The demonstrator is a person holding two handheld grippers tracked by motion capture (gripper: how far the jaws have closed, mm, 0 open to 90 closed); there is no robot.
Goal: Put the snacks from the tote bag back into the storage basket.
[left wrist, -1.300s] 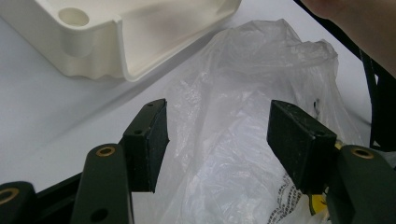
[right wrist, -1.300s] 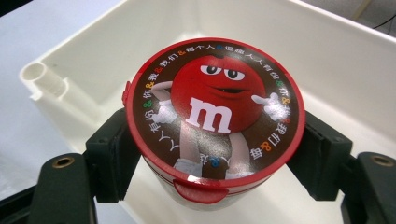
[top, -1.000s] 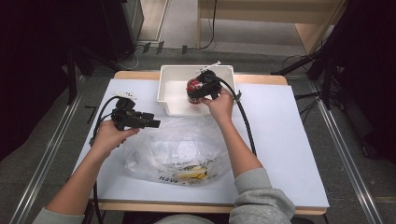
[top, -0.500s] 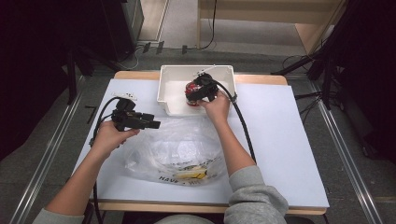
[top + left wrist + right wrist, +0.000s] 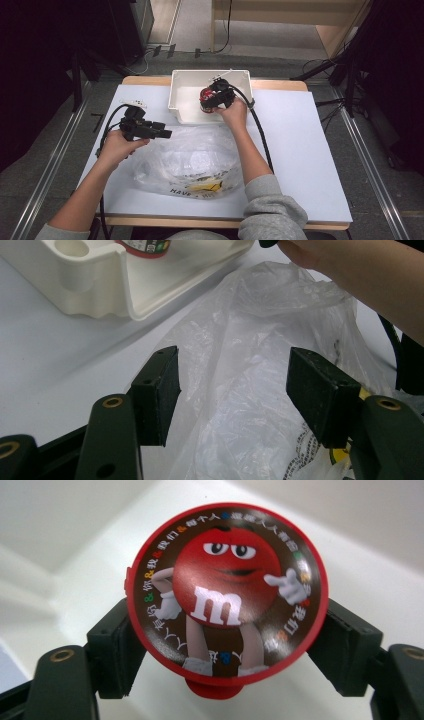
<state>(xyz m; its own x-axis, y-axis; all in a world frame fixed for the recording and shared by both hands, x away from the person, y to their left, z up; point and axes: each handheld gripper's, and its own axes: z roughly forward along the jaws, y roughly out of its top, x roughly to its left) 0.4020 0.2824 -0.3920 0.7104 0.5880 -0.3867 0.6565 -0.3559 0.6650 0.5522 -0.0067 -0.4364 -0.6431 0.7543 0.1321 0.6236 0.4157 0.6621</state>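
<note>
Candy tub, round with a red rim and a brown M&M lid (image 5: 226,595), sits clamped between my right gripper's (image 5: 214,98) jaws inside the white plastic bin (image 5: 182,82). My left gripper (image 5: 235,390) gapes wide over the clear crinkled plastic bag (image 5: 185,160).
</note>
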